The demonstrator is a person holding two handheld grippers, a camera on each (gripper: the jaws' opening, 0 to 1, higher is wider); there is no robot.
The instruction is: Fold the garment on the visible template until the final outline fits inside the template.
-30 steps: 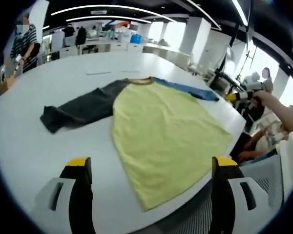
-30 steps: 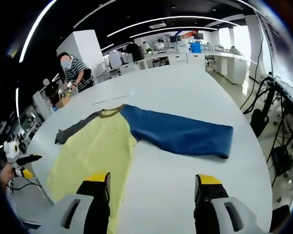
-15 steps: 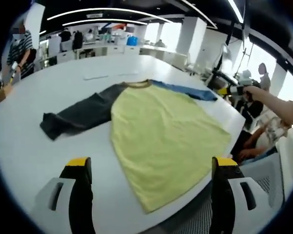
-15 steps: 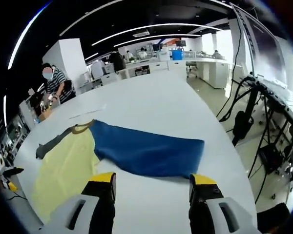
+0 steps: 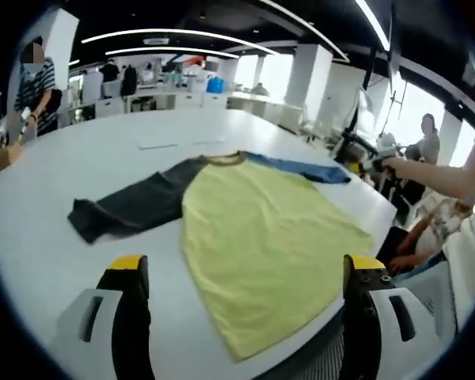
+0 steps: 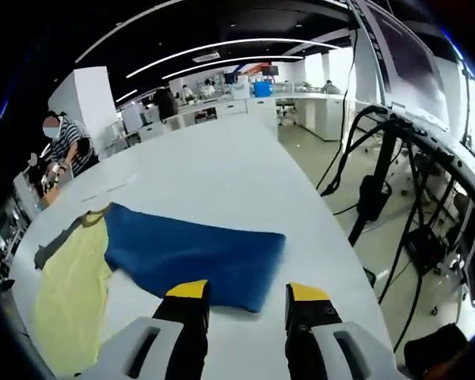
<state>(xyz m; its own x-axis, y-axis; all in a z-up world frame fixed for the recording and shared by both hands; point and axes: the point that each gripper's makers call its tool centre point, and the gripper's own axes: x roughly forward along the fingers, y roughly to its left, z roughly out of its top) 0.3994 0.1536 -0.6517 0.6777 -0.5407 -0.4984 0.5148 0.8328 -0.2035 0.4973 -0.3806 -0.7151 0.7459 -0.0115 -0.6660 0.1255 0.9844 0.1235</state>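
Jaws of the right gripper (image 6: 239, 294), still parted though narrower than a second ago, have closed in on the cuff of the blue sleeve (image 6: 191, 257) of the yellow-bodied raglan shirt (image 5: 265, 237), lying flat on the white table (image 5: 79, 170); a grasp looks imminent. Left gripper (image 5: 245, 269) hovers spread wide near the hem, dark grey sleeve (image 5: 131, 207) untouched.

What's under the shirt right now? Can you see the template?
The shirt lies flat on the white table, its blue sleeve and dark grey sleeve spread out. No template outline is visible around it; whatever is beneath is covered by the fabric.
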